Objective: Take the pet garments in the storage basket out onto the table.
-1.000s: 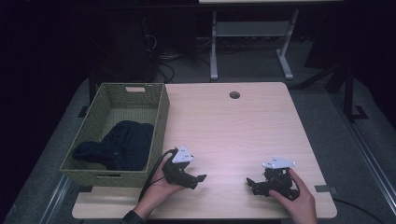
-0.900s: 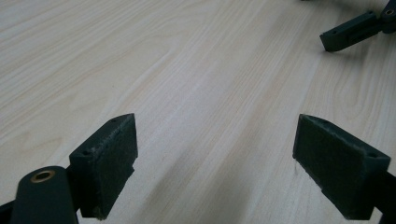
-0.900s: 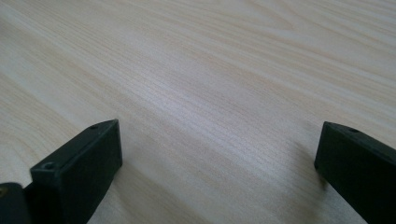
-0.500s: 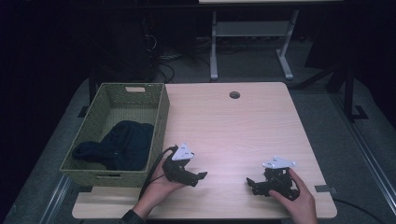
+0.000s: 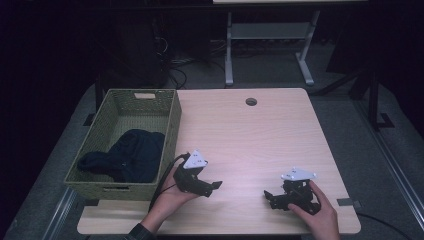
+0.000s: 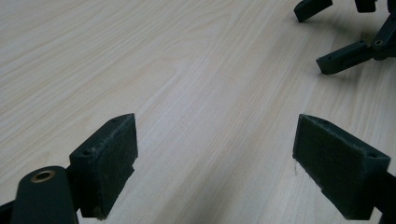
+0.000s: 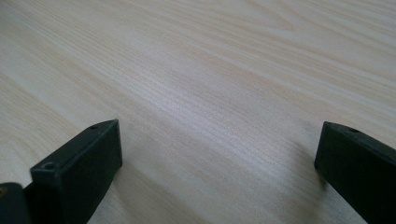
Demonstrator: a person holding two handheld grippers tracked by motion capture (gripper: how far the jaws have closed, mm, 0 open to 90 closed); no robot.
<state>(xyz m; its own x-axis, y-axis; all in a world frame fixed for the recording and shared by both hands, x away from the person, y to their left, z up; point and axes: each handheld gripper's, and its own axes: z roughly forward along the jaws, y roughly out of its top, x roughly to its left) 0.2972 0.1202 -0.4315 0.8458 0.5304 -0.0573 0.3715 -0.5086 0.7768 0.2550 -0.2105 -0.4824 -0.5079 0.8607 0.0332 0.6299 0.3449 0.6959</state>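
My left gripper (image 5: 212, 186) lies low over the wooden table (image 5: 250, 140) near its front edge, held in a hand just right of the basket. Its jaws point right and stand open, with bare wood between the pads (image 6: 109, 156). My right gripper (image 5: 270, 198) is held near the front right of the table and points left toward the other one. It is open too, and only table surface lies between its fingers (image 7: 79, 165). The right gripper's jaw tips (image 6: 345, 56) appear at the top right of the left gripper view.
A green woven basket (image 5: 172, 125) stands on the table's left side and holds a dark blue cloth (image 5: 132, 155). A round cable hole (image 5: 251, 101) sits near the far edge. Beyond the table are a dark floor and a metal table frame (image 5: 265, 35).
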